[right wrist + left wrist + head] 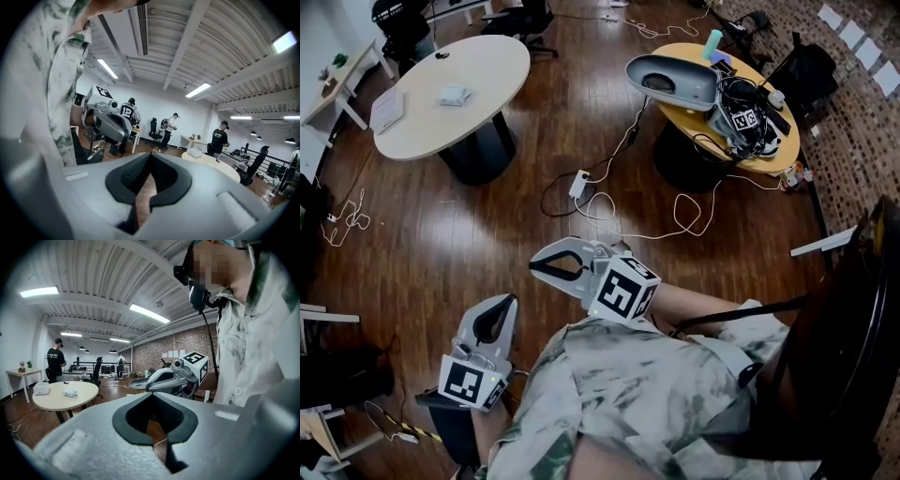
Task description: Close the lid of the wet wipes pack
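The wet wipes pack (455, 94) is a small white packet lying on the round white table (487, 56) at the far left, well away from both grippers. In the left gripper view the pack (70, 393) looks small and its lid is too small to make out. My left gripper (508, 300) is held low near my body, its jaws shut on nothing. To its right is my right gripper (534, 265), also shut and empty. Each gripper sees the other: the right gripper (164, 378) and the left gripper (110, 124) face each other.
A white flat box (387, 111) lies at the round table's left edge. A yellow table (769, 150) at the far right carries a spare gripper (675, 80) and gear. Cables (609, 202) trail over the wooden floor. A dark chair (853, 328) stands at my right. Several people stand far off.
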